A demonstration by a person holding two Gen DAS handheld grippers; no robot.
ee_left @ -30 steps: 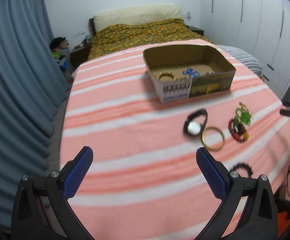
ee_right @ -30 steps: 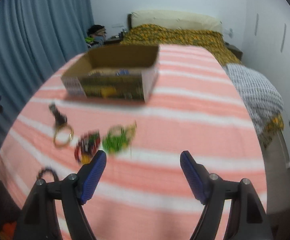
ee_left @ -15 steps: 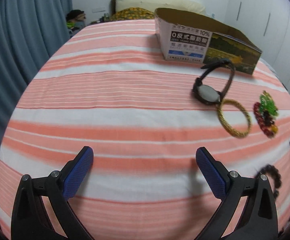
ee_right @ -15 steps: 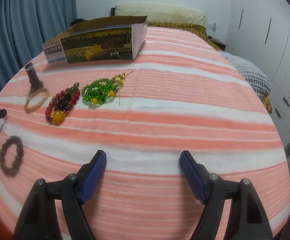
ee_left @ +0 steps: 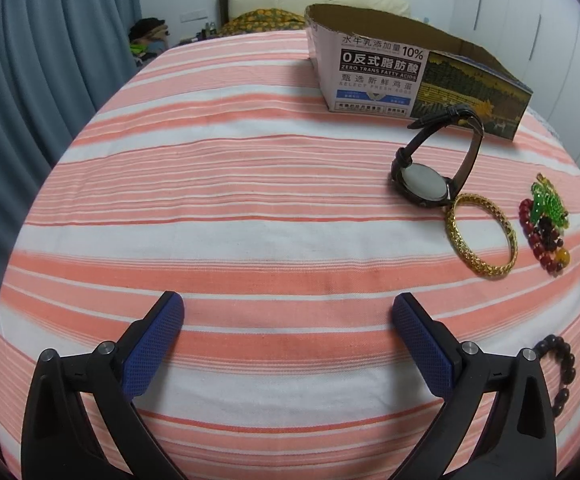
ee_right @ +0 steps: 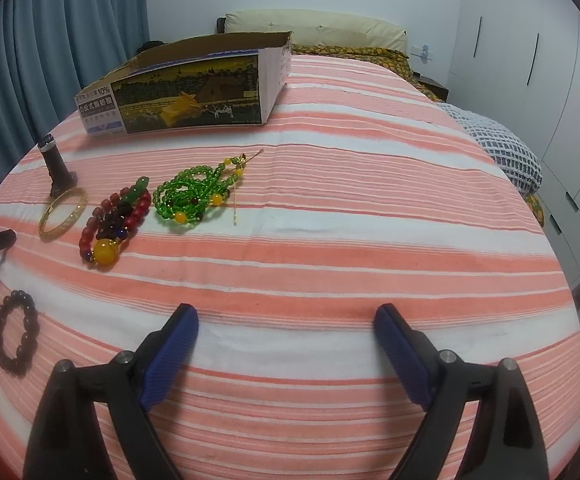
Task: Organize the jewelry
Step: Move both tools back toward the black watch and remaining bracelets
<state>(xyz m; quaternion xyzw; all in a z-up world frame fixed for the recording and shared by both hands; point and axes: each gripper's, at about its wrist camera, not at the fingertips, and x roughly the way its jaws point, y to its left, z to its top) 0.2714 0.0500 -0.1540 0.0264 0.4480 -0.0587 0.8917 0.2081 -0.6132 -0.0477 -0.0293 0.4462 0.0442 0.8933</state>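
Note:
On the striped cloth [ee_left: 217, 200] lie a black wristwatch [ee_left: 434, 168], a gold bangle [ee_left: 482, 236], a red bead bracelet with a yellow bead [ee_right: 109, 224], a green bead necklace [ee_right: 193, 196] and a dark bead bracelet [ee_right: 13, 332]. An open cardboard box [ee_left: 374, 76] stands behind them, its inside hidden. My left gripper [ee_left: 287, 320] hangs open low over bare cloth, left of the jewelry. My right gripper [ee_right: 285, 332] is opening its jaws over bare cloth, right of the jewelry, with nothing between them.
The cloth covers a surface that drops off at the near and side edges. A bed with a patterned cover [ee_right: 354, 50] lies beyond. Blue curtains [ee_left: 37, 92] hang on the left and white wardrobe doors [ee_right: 530, 60] stand on the right.
Both grippers have come down close to the cloth, so the jewelry and box look larger and nearer. The right gripper's jaws stand wider than half a second ago.

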